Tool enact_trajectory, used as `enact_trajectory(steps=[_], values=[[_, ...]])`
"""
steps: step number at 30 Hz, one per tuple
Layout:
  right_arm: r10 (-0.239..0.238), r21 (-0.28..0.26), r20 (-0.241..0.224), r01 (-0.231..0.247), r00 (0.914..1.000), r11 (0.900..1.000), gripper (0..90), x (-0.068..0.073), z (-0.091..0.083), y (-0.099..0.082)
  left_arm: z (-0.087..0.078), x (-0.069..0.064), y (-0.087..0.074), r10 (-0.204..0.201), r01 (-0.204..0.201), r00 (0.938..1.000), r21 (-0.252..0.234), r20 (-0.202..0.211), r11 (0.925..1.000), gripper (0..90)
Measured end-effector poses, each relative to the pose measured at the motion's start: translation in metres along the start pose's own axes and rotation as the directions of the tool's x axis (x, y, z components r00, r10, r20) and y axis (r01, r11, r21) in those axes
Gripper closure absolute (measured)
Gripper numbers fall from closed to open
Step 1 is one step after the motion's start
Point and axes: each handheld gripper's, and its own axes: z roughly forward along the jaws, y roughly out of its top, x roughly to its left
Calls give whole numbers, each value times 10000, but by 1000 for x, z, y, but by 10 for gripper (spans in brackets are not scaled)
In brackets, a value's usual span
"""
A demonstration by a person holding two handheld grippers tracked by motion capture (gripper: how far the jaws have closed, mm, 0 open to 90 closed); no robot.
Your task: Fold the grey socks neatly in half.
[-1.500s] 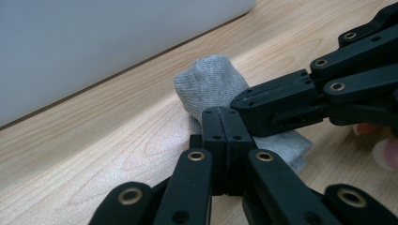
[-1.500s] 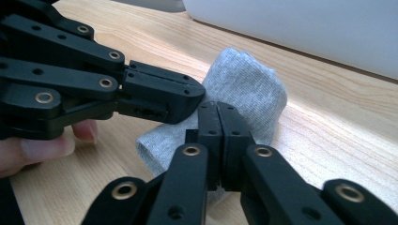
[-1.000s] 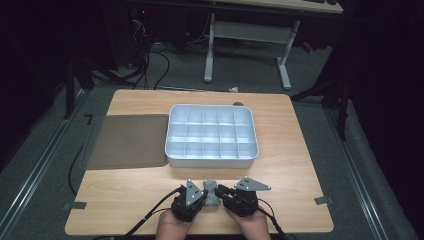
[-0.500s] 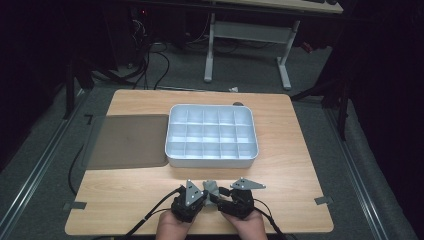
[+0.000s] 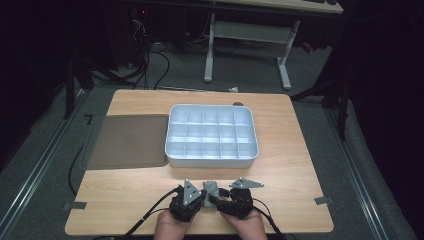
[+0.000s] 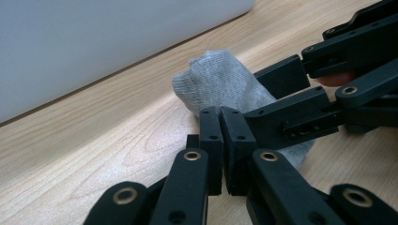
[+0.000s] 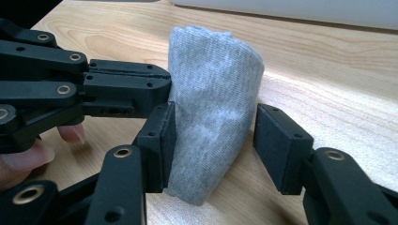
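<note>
Right gripper view has the grey cloth (image 7: pixel 213 117) standing rolled on the wooden table (image 7: pixel 328 70), right gripper (image 7: pixel 213 145) spread around it, left gripper (image 6: pixel 220 140) pinching its edge, jaws pressed together, cloth's far side hidden, divided tray (image 5: pixel 212 135) just beyond.

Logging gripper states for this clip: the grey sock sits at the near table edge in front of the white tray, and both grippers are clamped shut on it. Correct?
Not quite. The left gripper is shut on the grey sock, but the right gripper is open, its fingers straddling the sock with a gap on one side, as the right gripper view shows. The white tray placement holds.
</note>
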Motion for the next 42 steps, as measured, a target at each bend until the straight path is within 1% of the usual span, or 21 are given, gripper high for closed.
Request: enact_trajectory(steps=[3, 5, 8, 9, 13, 15, 16, 18, 19, 21, 23, 24, 26, 28, 30, 33, 35, 40, 42], values=[[32, 51, -117, -32, 9999, 10000, 506, -1, 1, 0, -2, 1, -1, -12, 12, 10000, -8, -5, 10000, 866], [59, 138, -208, -56, 9998, 9999, 507, -1, 1, 0, -4, 3, -1, 47, -47, 10000, -17, -47, 10000, 858], [65, 170, -309, -60, 9995, 9998, 518, -1, 2, 0, -13, 11, -3, 58, -60, 9997, -76, -243, 10000, 835], [0, 211, -333, 7, 9994, 9998, 522, -1, 2, 0, -18, 15, -4, 55, -59, 9994, -127, -340, 9999, 828], [-8, 309, -519, 24, 9987, 9995, 554, -1, 2, 1, -37, 37, -10, -150, 122, 9968, -365, -781, 9993, 777], [-99, 395, -513, 120, 9986, 9991, 563, 1, 2, 2, -47, 48, -14, -169, 116, 9952, -546, -964, 9984, 753], [-227, 442, -476, 248, 9986, 9987, 566, 1, 2, 3, -52, 54, -16, -119, 53, 9941, -604, -1082, 9982, 742], [-313, 550, -428, 336, 9986, 9979, 566, 3, 2, 5, -59, 68, -21, 118, -213, 9915, -722, -1292, 9972, 707], [-370, 600, -423, 395, 9984, 9974, 567, 4, 3, 5, -61, 73, -22, 138, -243, 9906, -756, -1361, 9968, 671], [-472, 690, -506, 507, 9976, 9963, 572, 5, 4, 6, -66, 83, -25, 182, -324, 9877, -894, -1554, 9955, 638], [-580, 803, -649, 631, 9962, 9948, 591, 6, 6, 7, -69, 90, -29, 215, -415, 9833, -1077, -1808, 9933, 611], [-647, 853, -733, 709, 9952, 9938, 604, 6, 7, 6, -71, 93, -32, 166, -397, 9820, -1193, -1884, 9921, 603], [-798, 883, -711, 860, 9943, 9924, 627, 8, 7, 7, -73, 98, -40, -135, -135, 9821, -1417, -1878, 9898, 592], [-951, 892, -605, 1003, 9936, 9910, 656, 9, 7, 8, -73, 101, -44, -220, -29, 9828, -1340, -1836, 9910, 583], [-1224, 985, -426, 1260, 9916, 9871, 674, 10, 6, 11, -73, 102, -48, -96, -142, 9827, -1269, -1851, 9918, 577], [-1534, 1187, -131, 1539, 9881, 9809, 685, 12, 5, 15, -74, 103, -49, -120, -106, 9839, -1253, -1781, 9921, 568], [-1618, 1294, 11, 1603, 9868, 9785, 687, 13, 5, 17, -74, 103, -49, -6, -228, 9832, -1258, -1828, 9918, 564], [-1800, 1491, 275, 1740, 9833, 9734, 689, 12, 3, 21, -74, 103, -50, 10, -251, 9848, -1368, -1735, 9903, 581], [-1905, 1569, 351, 1828, 9811, 9705, 689, 12, 2, 22, -75, 104, -50, -159, -74, 9870, -1439, -1600, 9896, 574]])
